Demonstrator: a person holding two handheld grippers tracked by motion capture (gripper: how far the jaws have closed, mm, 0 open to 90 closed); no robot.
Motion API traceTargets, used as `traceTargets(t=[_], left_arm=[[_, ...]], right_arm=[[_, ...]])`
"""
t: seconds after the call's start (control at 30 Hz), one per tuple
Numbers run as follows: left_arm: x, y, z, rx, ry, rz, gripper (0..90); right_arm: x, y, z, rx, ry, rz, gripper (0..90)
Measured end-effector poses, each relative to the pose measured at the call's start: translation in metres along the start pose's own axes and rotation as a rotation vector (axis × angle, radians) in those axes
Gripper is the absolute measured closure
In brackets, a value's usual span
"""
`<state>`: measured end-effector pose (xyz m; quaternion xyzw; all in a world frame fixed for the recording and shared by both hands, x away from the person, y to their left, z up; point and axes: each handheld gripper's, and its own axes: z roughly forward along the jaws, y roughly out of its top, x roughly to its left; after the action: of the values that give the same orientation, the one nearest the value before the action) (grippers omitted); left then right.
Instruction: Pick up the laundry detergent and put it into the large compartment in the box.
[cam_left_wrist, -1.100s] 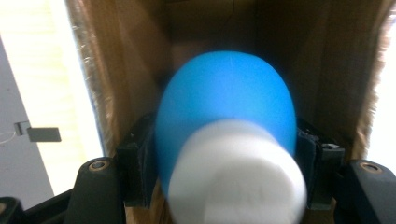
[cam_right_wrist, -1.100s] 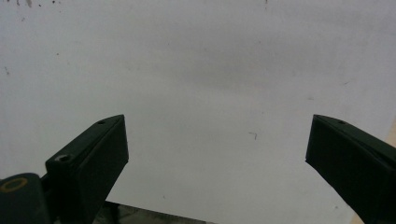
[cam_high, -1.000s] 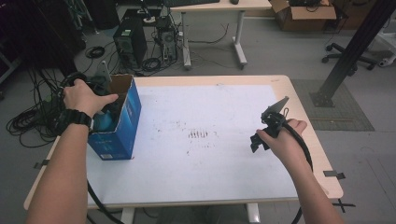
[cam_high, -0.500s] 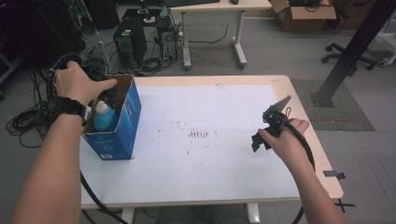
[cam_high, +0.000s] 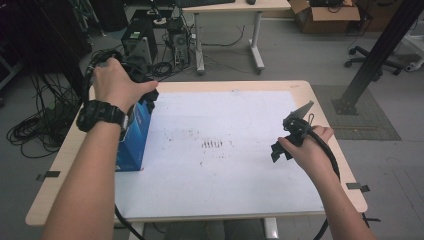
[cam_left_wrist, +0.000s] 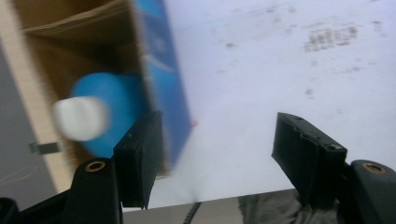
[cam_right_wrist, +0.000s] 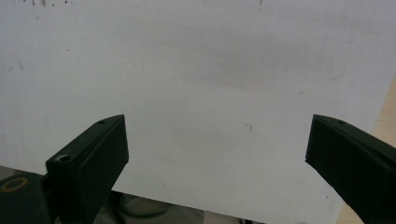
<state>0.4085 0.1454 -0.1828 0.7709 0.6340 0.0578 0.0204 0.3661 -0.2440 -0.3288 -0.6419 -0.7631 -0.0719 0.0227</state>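
The left gripper (cam_left_wrist: 215, 140) has its jaws spread wide with nothing between them; seen in its own view, one jaw hangs over the blue wall of the open cardboard box (cam_left_wrist: 161, 70) and the other over the white table sheet (cam_left_wrist: 280, 60), touching neither as far as the blurred picture shows. In the high view the left hand (cam_high: 117, 82) holds this gripper above the far end of the box, near the table's far left corner, and a black wristwatch (cam_high: 100, 114) sits on that wrist.

The right gripper (cam_right_wrist: 215, 158) is also wide open and holds nothing, with bare white sheet between its two black jaws and the wooden table edge (cam_right_wrist: 385, 126) showing at one side. In the high view the right hand (cam_high: 310, 150) grips it over the right part of the table (cam_high: 325, 120), near the right edge, with its black cable (cam_high: 327, 150) looping back along the forearm.

The box (cam_high: 132, 135) stands on the left side of the table, just beside the left edge, blue on the outside and brown cardboard inside. In it lies a blue bottle with a white cap (cam_left_wrist: 93, 116), cap pointing toward the left table edge; the picture is blurred, so its label cannot be read.

The white sheet carries scattered dark smudges (cam_high: 215, 145) near its middle
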Motion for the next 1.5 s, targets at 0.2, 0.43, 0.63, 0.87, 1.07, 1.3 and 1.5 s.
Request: traceTargets(t=[0.2, 0.43, 0.63, 0.87, 1.07, 1.3, 1.5], left_arm=[[-0.035, 0.001, 0.012, 0.011, -0.035, 0.038, 32.9], [-0.057, 0.001, 0.033, 0.033, -0.066, 0.073, 30.4], [-0.064, 0.000, 0.042, 0.040, -0.107, 0.085, 24.2], [-0.066, -0.001, 0.048, 0.039, -0.137, 0.084, 15.6], [-0.069, -0.003, 0.052, 0.056, -0.141, 0.091, 11.1], [-0.071, -0.004, 0.051, 0.046, -0.137, 0.097, 4.9], [-0.071, -0.004, 0.050, 0.039, -0.135, 0.096, 5.0]], right_arm=[[-0.002, -0.004, -0.007, -0.011, 0.001, -0.001, 6.0], [-0.005, -0.008, -0.011, -0.021, 0.005, 0.004, 6.0], [-0.006, -0.010, -0.012, -0.025, 0.007, 0.005, 6.0], [-0.007, -0.010, -0.012, -0.023, 0.011, 0.001, 6.0], [-0.007, -0.011, -0.010, -0.025, 0.012, -0.006, 6.0], [-0.008, -0.012, -0.013, -0.030, 0.012, 0.002, 6.0], [-0.008, -0.012, -0.015, -0.035, 0.012, -0.002, 6.0]])
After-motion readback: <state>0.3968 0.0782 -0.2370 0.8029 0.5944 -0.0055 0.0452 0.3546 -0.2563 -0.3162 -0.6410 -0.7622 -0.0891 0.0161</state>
